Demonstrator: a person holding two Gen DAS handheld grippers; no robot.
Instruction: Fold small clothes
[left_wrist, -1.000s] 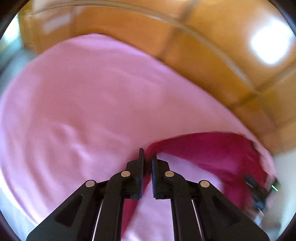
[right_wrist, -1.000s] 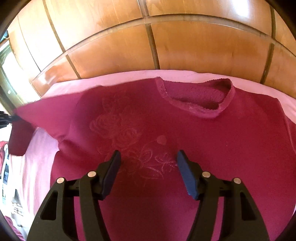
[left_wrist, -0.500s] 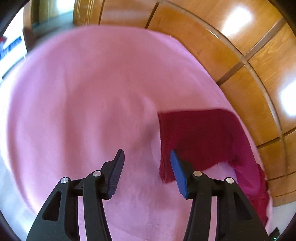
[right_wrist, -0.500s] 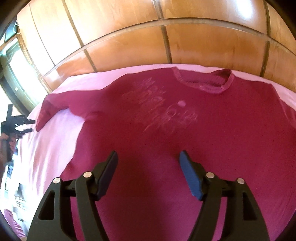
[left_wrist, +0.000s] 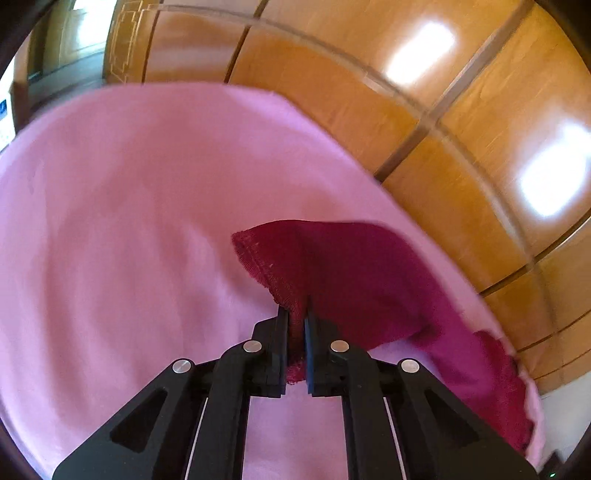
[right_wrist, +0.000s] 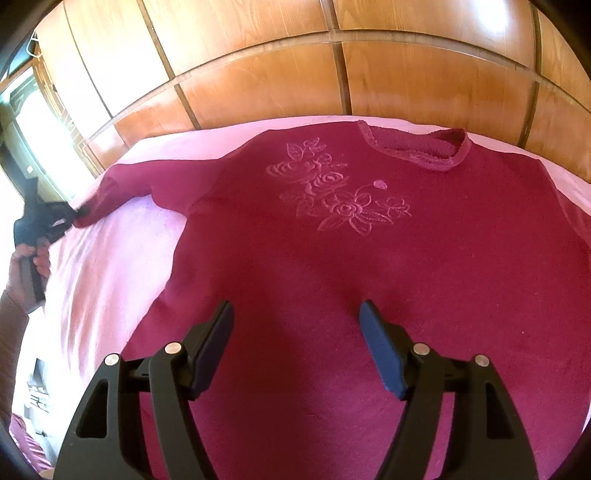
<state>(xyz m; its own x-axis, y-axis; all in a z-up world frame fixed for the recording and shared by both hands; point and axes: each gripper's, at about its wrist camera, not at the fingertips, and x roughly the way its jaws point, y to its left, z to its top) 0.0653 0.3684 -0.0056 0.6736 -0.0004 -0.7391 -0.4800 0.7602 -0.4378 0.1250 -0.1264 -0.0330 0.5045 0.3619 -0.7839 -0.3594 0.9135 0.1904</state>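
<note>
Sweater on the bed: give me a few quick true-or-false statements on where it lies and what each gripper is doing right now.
1. The left gripper is shut on the sleeve cuff. True.
2. The right gripper is clamped on the sweater. False: its jaws stand apart above the fabric and hold nothing.
3. The sweater lies with its flower embroidery facing up. True.
4. The sweater lies on a bare wooden table. False: it lies on a pink sheet, with wooden panels behind.
5. The collar is at the side nearest the right gripper. False: it is at the far side, toward the panels.
</note>
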